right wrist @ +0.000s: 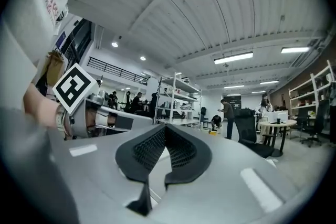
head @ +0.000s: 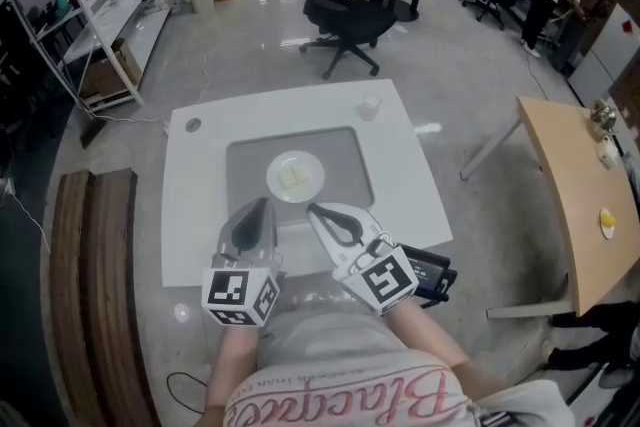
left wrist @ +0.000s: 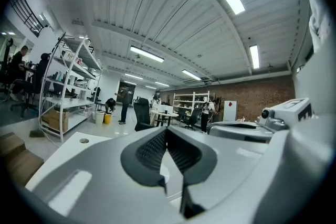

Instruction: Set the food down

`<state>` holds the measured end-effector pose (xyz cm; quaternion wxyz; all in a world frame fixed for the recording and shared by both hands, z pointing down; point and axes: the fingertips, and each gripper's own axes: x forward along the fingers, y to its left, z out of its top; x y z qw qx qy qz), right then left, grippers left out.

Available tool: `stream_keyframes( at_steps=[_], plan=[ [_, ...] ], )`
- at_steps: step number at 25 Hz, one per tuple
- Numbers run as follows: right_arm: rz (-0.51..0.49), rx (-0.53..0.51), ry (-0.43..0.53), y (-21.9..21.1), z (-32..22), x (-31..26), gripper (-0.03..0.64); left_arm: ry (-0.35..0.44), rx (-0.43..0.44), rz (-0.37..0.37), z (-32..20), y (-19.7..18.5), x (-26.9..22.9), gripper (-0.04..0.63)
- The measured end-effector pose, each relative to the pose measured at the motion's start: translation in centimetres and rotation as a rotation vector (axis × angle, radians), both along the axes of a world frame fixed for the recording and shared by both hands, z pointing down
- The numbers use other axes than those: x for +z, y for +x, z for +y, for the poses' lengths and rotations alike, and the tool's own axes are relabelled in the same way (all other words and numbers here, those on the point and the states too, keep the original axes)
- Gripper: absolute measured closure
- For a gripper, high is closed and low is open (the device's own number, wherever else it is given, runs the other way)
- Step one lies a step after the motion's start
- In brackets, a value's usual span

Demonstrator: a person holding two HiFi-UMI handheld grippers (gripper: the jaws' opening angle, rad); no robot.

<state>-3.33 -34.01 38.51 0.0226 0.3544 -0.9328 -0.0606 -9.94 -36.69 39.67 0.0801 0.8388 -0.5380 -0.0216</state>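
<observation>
A white plate [head: 295,177] holding pale pieces of food [head: 293,177] lies on the grey mat [head: 345,165] of the white table [head: 200,215]. Both grippers hover at the table's near edge, just short of the plate, tips pointing toward it. The left gripper [head: 264,204] is shut with nothing between its jaws. To its right, the right gripper [head: 312,210] is also shut and empty. In the left gripper view the left gripper [left wrist: 167,130] shows its ribbed pads meeting at the tips. The right gripper view shows the right gripper [right wrist: 165,127] the same way. Neither gripper view shows the plate.
A small white cup [head: 371,105] stands at the table's far right corner, and a round grommet [head: 193,125] sits at the far left. A black office chair [head: 345,10] stands beyond the table. A wooden bench [head: 90,255] lies left, a wooden table [head: 580,205] right, and a black device [head: 430,275] by my right hand.
</observation>
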Motion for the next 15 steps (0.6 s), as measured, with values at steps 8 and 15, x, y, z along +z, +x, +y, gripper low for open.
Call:
stream_keyframes(
  at_steps=[8,15],
  plan=[
    [-0.024,0.077,-0.028,0.33,0.32,0.27,0.617,0.019,0.007,0.045,0.66,0.83,-0.50,0.597],
    [-0.036,0.073,-0.044,-0.40,0.52,-0.09,0.617,0.018,-0.002,0.044,0.83,0.33,-0.99,0.597]
  ],
)
